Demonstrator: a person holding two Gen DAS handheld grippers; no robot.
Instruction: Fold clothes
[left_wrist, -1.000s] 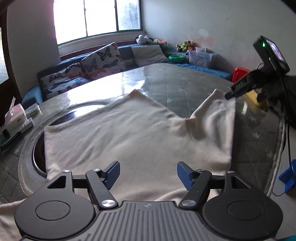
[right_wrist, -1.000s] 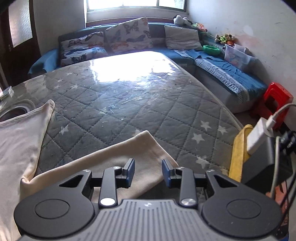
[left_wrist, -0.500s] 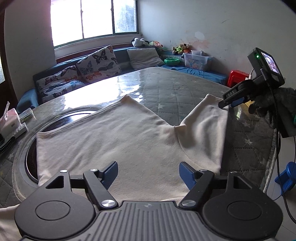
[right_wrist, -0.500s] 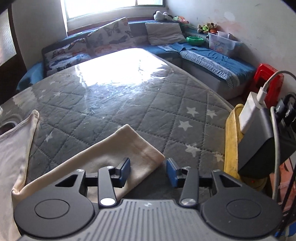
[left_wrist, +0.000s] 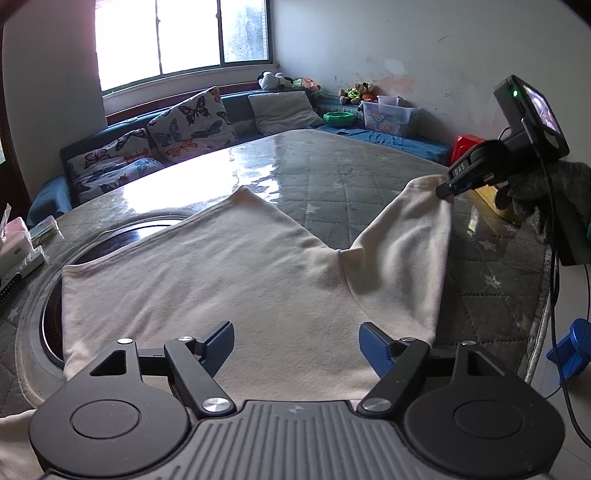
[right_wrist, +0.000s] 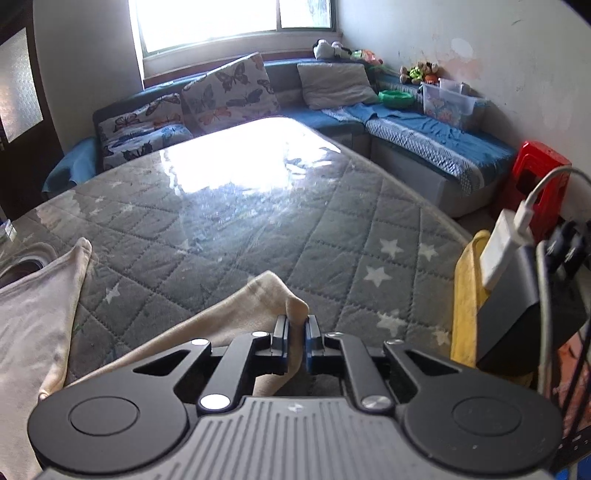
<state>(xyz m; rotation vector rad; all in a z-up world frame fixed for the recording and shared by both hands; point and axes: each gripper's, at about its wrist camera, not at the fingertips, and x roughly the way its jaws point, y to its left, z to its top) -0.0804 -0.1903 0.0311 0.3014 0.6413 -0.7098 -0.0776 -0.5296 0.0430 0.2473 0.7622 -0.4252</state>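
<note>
Cream garment (left_wrist: 229, 280): soft knit, hemmed edges, spread flat near the table's (left_wrist: 332, 173) front edge, over its grey star-quilted, glossy cover. Right gripper (right_wrist: 295, 330): jaws closing, pinching the sleeve end (right_wrist: 280, 295). Left gripper (left_wrist: 296, 338): blue pads spread above the cloth.

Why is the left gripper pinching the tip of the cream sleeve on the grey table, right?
Not the left one. The right gripper is closing on the sleeve tip, as the right wrist view shows. The table is grey.
</note>
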